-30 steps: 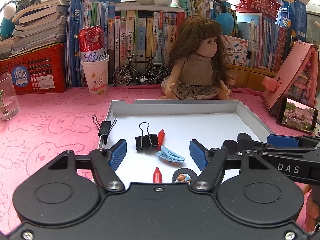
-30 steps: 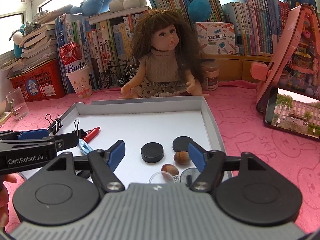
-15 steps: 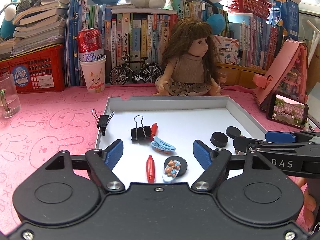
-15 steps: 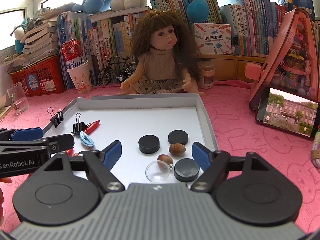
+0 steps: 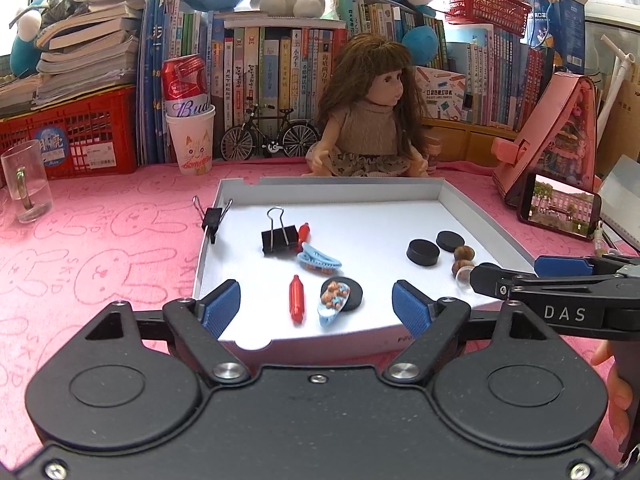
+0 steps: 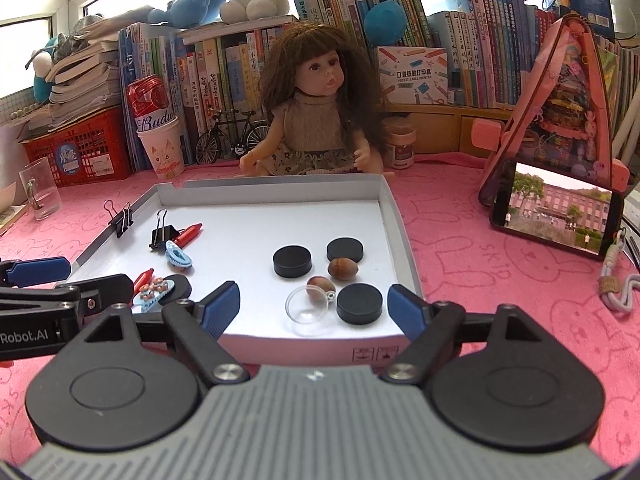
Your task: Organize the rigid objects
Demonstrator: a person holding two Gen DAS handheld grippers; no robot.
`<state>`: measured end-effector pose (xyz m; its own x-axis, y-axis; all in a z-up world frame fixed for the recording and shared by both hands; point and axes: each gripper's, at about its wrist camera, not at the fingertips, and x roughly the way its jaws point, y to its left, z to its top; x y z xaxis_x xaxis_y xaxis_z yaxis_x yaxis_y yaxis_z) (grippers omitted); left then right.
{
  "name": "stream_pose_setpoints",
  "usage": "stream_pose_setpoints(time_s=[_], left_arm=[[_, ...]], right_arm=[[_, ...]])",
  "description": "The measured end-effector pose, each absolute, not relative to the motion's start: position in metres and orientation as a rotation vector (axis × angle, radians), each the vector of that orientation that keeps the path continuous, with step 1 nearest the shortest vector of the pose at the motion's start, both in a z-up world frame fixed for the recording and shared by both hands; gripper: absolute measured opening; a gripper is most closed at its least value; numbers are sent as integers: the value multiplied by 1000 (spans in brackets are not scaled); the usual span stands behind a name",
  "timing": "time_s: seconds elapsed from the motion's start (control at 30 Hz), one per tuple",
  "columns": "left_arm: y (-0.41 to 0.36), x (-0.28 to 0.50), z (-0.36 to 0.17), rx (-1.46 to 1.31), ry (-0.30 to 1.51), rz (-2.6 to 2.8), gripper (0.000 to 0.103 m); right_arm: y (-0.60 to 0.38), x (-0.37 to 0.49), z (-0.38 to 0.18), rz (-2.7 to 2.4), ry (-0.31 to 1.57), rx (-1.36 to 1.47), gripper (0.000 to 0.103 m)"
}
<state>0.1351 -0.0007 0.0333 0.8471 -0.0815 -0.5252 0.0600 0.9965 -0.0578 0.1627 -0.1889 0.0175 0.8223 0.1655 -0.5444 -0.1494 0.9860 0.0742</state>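
A white tray lies on the pink cloth. On its left lie a black binder clip, red clips, a blue hair clip and a decorated blue clip on a black disc. On its right lie black discs, two nuts and a clear dome. Another binder clip sits on the left rim. My left gripper and right gripper are open and empty, at the tray's near edge.
A doll sits behind the tray. A cup with a red can, a toy bicycle, a glass mug, red crate and books stand at the back. A phone leans on a pink stand at the right.
Both grippers have pulled back toward me from over the tray to its near edge, so more of the tray shows. Both stay open. The objects have not moved.
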Motion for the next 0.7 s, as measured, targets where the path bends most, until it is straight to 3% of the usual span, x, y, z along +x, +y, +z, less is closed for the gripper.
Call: stream_pose_setpoints(time_s=[0.7], left_arm=[[-4,99,10,-19,618,-58,86]], right_arm=[[-189,123,2,164,607,-4,94]])
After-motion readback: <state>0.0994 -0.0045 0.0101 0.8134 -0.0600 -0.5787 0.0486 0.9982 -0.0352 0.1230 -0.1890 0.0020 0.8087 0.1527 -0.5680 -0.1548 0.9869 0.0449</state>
